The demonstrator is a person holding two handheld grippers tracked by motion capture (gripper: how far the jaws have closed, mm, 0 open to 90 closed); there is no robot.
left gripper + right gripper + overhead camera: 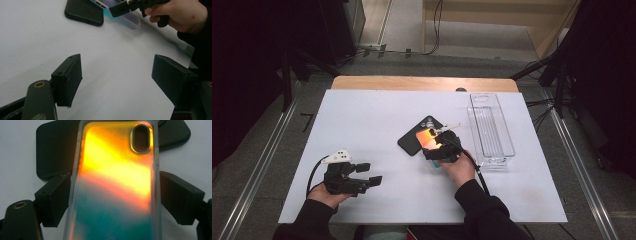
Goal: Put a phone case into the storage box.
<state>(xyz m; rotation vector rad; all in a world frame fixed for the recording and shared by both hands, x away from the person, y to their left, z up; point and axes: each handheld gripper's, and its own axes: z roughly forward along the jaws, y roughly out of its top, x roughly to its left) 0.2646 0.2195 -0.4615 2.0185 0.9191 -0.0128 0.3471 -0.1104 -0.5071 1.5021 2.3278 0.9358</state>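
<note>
My right tool (113, 195) clamps the iridescent case (115, 185) over the black case (414, 136); likely lifting it next. My left tool (116, 80) gapes empty, near-left.

The white bench (362, 130) carries a black phone case (414, 136) near its middle and, well apart toward the far right, an upright clear plastic bin (490, 129).
</note>
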